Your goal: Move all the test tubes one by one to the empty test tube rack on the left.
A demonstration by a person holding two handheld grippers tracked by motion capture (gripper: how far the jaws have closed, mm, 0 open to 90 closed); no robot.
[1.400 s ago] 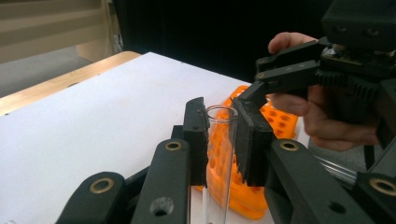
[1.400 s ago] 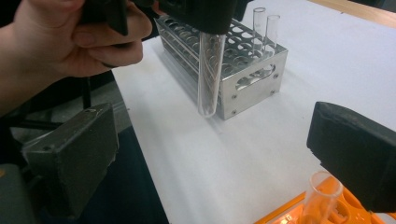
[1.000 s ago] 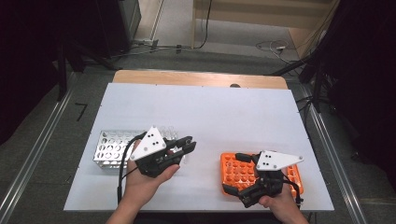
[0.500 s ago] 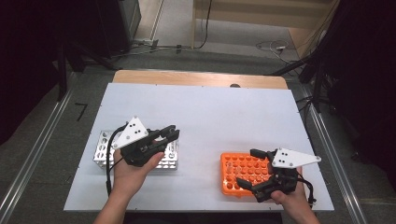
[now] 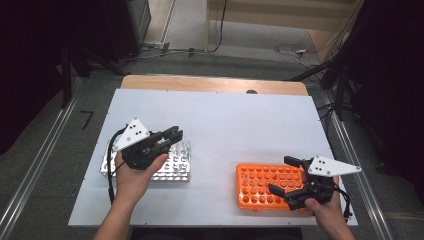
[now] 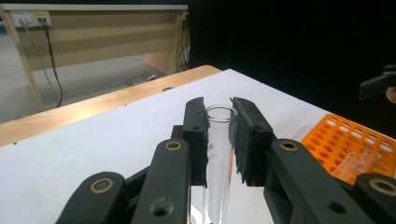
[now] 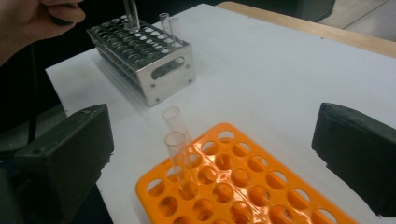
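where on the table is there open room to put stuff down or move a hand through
The white table is bare across its far half, up to the wooden edge, and in the strip between the metal rack and the orange rack. It is crowded at the near corners, where the left gripper holds a glass tube and the right gripper hovers.

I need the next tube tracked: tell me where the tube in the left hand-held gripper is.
The glass tube stands upright, clamped in the left hand-held gripper, above the metal rack at the table's left.

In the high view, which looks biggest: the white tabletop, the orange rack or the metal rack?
1. White tabletop, by far the largest.
2. Orange rack.
3. Metal rack, partly hidden by the left gripper; it looks close to the orange one, so that order is unsure.
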